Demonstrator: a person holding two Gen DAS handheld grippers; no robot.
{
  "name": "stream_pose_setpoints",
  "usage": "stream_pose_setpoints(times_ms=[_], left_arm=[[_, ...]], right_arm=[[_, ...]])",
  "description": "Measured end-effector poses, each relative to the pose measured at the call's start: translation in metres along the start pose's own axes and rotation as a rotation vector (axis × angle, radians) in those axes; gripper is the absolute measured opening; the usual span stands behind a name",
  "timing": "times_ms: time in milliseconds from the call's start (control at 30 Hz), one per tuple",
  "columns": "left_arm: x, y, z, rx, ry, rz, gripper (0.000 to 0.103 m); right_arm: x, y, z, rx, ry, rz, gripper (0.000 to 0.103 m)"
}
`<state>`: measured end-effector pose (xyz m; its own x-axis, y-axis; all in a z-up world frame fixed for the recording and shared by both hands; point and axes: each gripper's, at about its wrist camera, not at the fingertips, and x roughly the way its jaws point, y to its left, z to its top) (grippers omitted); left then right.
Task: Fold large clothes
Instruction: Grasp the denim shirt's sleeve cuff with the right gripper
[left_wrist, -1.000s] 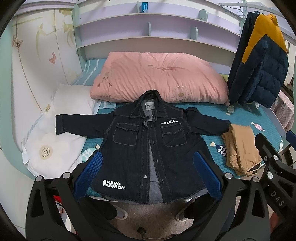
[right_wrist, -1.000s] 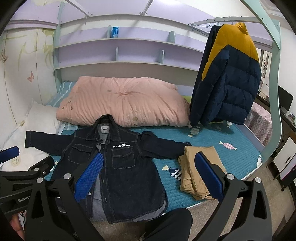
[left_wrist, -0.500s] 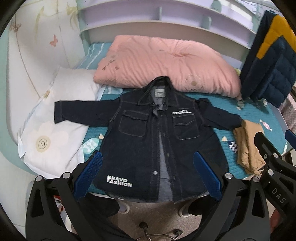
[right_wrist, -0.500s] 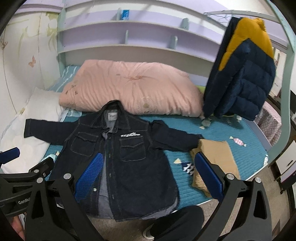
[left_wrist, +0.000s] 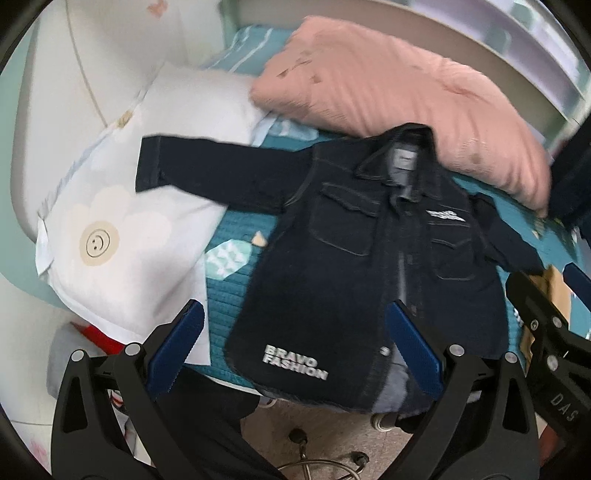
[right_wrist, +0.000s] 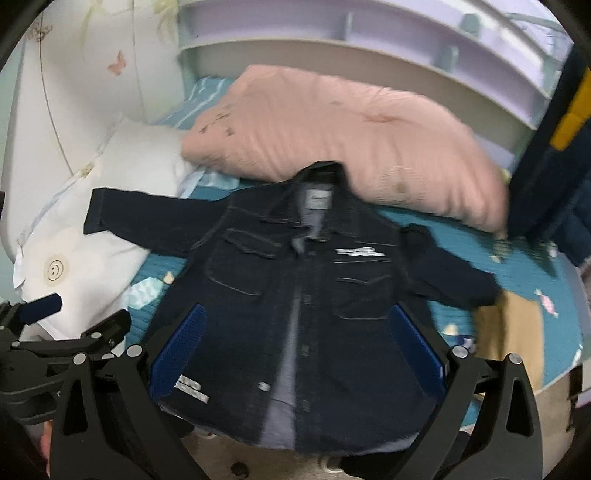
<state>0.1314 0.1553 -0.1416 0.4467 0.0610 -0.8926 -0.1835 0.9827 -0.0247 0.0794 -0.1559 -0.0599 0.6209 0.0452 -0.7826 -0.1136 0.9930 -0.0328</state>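
While the denim jacket (left_wrist: 373, 258) lies flat, front up, sleeves spread, on the teal bed (left_wrist: 229, 310) w/ its hem at the near edge, the left gripper (left_wrist: 295, 347) and right gripper (right_wrist: 299, 347) both hang above it, fingers wide apart, holding nothing. Risks, imo: a 1-layer pinch at the overhanging hem could drag it floorward; the left sleeve (left_wrist: 207, 173) draped on the white pillow (left_wrist: 122, 206) could snag & skew the fold.

Both my wrist cameras look down from the bed's (left_wrist: 236, 295) front edge toward its headboard end, close above the jacket (left_wrist: 369, 258). My left view sits further left; both share jacket (right_wrist: 295, 295) and pillows.
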Motion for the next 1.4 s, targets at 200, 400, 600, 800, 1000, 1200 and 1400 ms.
stream_pose_setpoints(times_ms=[200,400,600,800,1000,1200,1400], left_arm=[[0.046,0.062,0.020,-0.132,0.029,0.013,0.098],[0.083,0.120,0.046,-0.231,0.029,0.038,0.098],[0.114,0.172,0.073,-0.290,0.020,0.065,0.098],[0.134,0.224,0.097,-0.388,0.011,0.030,0.098],[0.147,0.267,0.120,-0.508,-0.003,-0.030,0.098],[0.166,0.287,0.148,-0.503,-0.008,-0.005,0.098],[0.200,0.300,0.158,-0.565,0.018,-0.091,0.097]], right_arm=[[0.060,0.035,0.036,-0.009,0.040,0.126,0.096],[0.126,0.065,0.066,0.011,0.092,0.273,0.073],[0.208,0.083,0.081,0.119,0.243,0.438,0.023],[0.278,0.099,0.086,0.158,0.381,0.404,0.022],[0.336,0.115,0.079,0.182,0.472,0.416,0.016],[0.378,0.128,0.063,0.172,0.476,0.373,0.010],[0.380,0.134,0.065,0.131,0.470,0.370,0.010]])
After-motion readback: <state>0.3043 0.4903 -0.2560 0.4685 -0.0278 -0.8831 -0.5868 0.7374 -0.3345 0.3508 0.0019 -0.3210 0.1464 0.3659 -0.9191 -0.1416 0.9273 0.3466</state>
